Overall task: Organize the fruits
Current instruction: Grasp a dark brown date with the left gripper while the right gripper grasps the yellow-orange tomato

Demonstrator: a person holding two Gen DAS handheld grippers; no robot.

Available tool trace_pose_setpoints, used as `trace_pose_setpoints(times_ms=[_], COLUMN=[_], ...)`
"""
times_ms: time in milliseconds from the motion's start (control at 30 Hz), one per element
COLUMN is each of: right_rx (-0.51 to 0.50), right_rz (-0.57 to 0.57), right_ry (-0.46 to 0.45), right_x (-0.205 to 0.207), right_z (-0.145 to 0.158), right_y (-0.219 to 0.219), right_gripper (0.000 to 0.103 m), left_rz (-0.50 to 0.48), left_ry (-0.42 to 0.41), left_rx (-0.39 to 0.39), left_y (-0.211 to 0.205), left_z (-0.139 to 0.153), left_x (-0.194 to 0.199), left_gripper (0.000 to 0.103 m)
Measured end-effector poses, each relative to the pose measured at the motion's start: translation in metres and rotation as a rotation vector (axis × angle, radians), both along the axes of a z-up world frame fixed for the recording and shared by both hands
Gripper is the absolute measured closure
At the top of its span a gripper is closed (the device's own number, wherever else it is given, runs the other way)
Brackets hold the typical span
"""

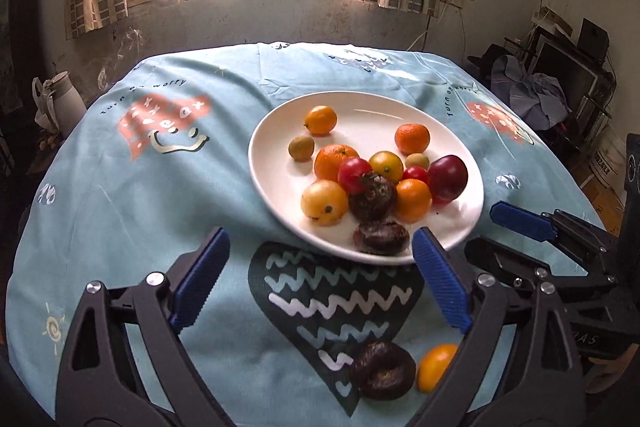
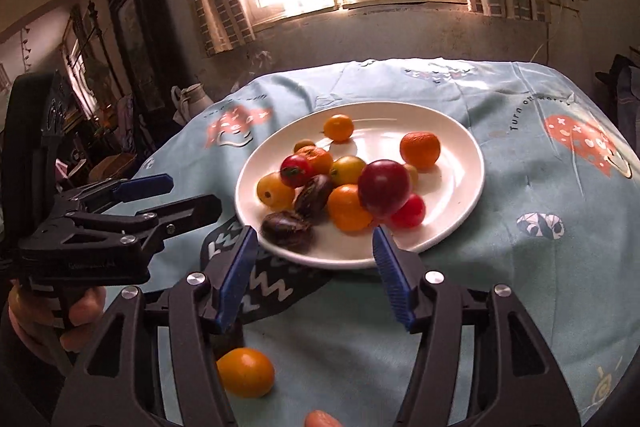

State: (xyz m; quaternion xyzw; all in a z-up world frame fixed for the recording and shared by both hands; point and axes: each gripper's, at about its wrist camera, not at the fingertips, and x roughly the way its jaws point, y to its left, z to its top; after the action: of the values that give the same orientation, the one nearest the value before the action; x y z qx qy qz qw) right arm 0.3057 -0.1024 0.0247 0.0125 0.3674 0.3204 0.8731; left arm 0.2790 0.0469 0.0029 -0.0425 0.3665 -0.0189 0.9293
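A white plate on the blue tablecloth holds several fruits: oranges, yellow and red tomatoes, a dark red plum and dark brown chestnut-like fruits. It also shows in the right wrist view. My left gripper is open and empty, just short of the plate's near rim. Between its arms on the cloth lie a dark brown fruit and a yellow-orange fruit. My right gripper is open and empty at the plate's near rim. The yellow-orange fruit lies on the cloth below it.
The right gripper shows at the right edge of the left wrist view; the left gripper shows at the left of the right wrist view. A white jug stands past the table's left edge. A window wall lies behind the table.
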Motion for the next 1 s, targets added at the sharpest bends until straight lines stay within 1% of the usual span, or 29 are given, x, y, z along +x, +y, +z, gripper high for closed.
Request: trace_pose_setpoints(times_ms=[67, 100, 133, 167, 200, 267, 300, 367, 500, 600, 700, 1000], right_rx=[-0.05, -0.065, -0.078, -0.092, -0.092, -0.109, -0.131, -0.169, -0.229, -0.235, -0.237, -0.248], right_rz=[0.06, 0.081, 0.094, 0.103, 0.116, 0.139, 0.141, 0.138, 0.155, 0.151, 0.151, 0.147], right_ry=[0.0, 0.007, 0.03, 0.058, 0.075, 0.076, 0.065, 0.049, 0.07, 0.088, 0.082, 0.071], right_x=[-0.024, -0.034, -0.043, -0.049, -0.053, -0.06, -0.062, -0.064, -0.063, -0.061, -0.061, -0.059], right_z=[-0.005, -0.01, -0.016, -0.02, -0.023, -0.023, -0.023, -0.025, -0.039, -0.044, -0.046, -0.048], right_y=[0.008, 0.011, 0.013, 0.017, 0.019, 0.023, 0.025, 0.029, 0.035, 0.034, 0.035, 0.039], right_gripper=[0.041, 0.041, 0.041, 0.041, 0.041, 0.041, 0.041, 0.041, 0.041, 0.041, 0.041, 0.041], left_rz=[-0.011, 0.005, 0.048, 0.071, 0.085, 0.122, 0.133, 0.141, 0.153, 0.158, 0.154, 0.151], left_ry=[-0.037, -0.043, -0.01, 0.01, -0.001, -0.013, -0.01, -0.008, -0.009, -0.01, -0.003, -0.002], left_rx=[-0.015, -0.022, -0.01, 0.006, 0.019, 0.051, 0.054, 0.033, 0.036, 0.02, 0.002, 0.015], left_y=[0.005, 0.009, 0.013, 0.015, 0.017, 0.021, 0.023, 0.027, 0.028, 0.03, 0.031, 0.029], left_z=[-0.008, -0.015, -0.022, -0.025, -0.027, -0.025, -0.024, -0.023, -0.021, -0.019, -0.019, -0.017], left_x=[-0.027, -0.038, -0.042, -0.045, -0.048, -0.049, -0.048, -0.049, -0.05, -0.05, -0.05, -0.051], left_gripper=[0.002, 0.002, 0.002, 0.002, 0.002, 0.002, 0.002, 0.002, 0.002, 0.002, 0.002, 0.002])
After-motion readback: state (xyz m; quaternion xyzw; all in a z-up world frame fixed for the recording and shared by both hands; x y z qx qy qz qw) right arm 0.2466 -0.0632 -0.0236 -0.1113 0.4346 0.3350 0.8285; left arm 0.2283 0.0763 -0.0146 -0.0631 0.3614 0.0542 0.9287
